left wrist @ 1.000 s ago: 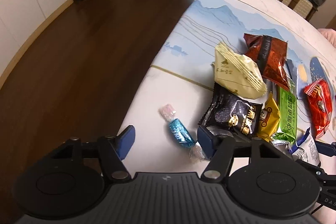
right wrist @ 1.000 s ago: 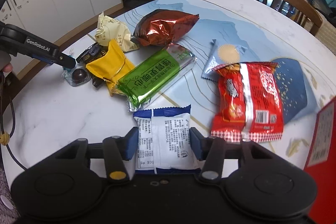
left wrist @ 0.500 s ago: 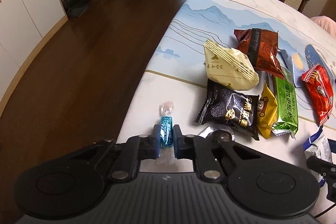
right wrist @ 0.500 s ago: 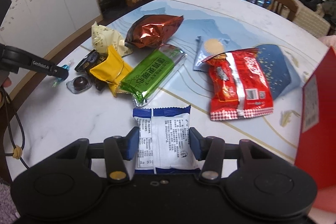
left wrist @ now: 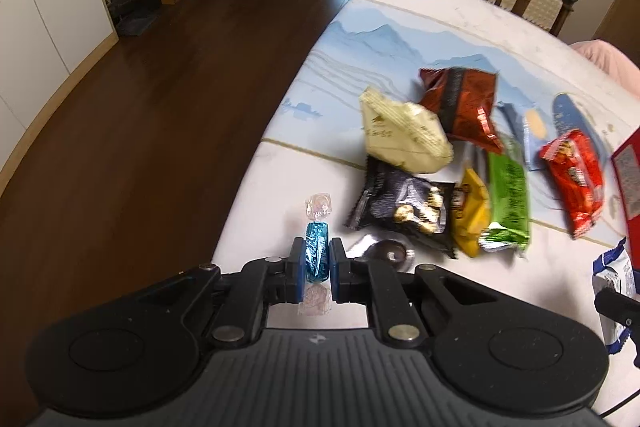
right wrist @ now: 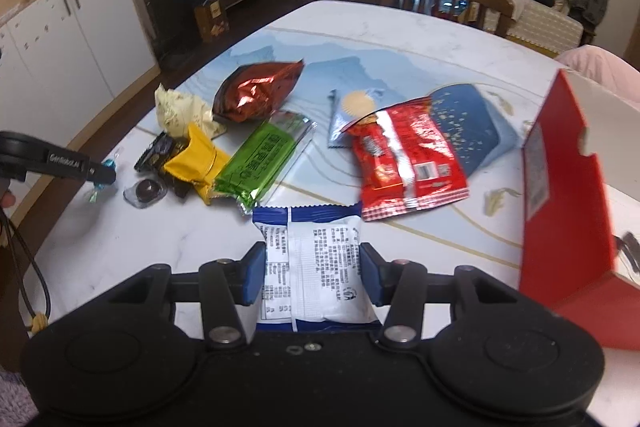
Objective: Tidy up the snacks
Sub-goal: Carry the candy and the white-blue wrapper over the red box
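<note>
Taking the bar-shaped packet (right wrist: pixel 262 157) at the middle of the bench (right wrist: pixel 120 239) as landmark, in the right wrist view: a small square packet (right wrist: pixel 196 157) touches its left side, with a round sweet (right wrist: pixel 146 190) further left. Behind it lie a puffed bag (right wrist: pixel 254 93) and, to that bag's left, a crumpled packet (right wrist: pixel 180 111). To its right lies a large flat bag (right wrist: pixel 404 159), and well right of that stands a box (right wrist: pixel 564 199). Before it is a white packet (right wrist: pixel 314 259), between the fingers of the right gripper (right wrist: pixel 313 275).
</note>
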Demonstrator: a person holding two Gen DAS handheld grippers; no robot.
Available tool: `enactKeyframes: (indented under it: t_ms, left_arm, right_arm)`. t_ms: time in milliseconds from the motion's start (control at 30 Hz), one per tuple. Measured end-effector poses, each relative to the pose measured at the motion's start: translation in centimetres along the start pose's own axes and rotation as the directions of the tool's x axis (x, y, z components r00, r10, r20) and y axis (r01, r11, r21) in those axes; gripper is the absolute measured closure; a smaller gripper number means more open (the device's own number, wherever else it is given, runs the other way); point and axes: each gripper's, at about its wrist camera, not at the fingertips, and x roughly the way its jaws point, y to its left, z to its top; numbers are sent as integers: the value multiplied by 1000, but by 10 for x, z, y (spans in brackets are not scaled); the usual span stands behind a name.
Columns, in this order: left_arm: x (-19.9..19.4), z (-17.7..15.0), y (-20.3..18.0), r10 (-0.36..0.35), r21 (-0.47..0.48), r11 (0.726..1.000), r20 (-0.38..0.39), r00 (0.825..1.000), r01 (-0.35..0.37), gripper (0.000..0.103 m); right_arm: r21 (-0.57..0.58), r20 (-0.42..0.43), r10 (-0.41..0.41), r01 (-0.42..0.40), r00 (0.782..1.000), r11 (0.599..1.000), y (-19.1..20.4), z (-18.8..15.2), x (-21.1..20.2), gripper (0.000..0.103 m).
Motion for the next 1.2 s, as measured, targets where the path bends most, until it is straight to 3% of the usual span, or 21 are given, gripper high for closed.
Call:
enactKeyframes:
  t_ms: [500, 967, 1200]
  left_arm:
    - [-65, 13, -68, -150, 143, 980, 86, 985, 137, 91]
    - [-96, 25, -200, -324, 341, 897, 79, 943, 280, 91]
    - [-103, 20, -269, -373, 425, 853, 88, 924, 304, 91]
  right_arm:
    - [112, 146, -97, 81, 985, 990, -40, 8, -78, 56]
    - [248, 208, -228, 174, 951, 953, -123, 13, -120, 56]
    - [284, 202, -288, 225, 936, 932, -174, 16, -118, 56]
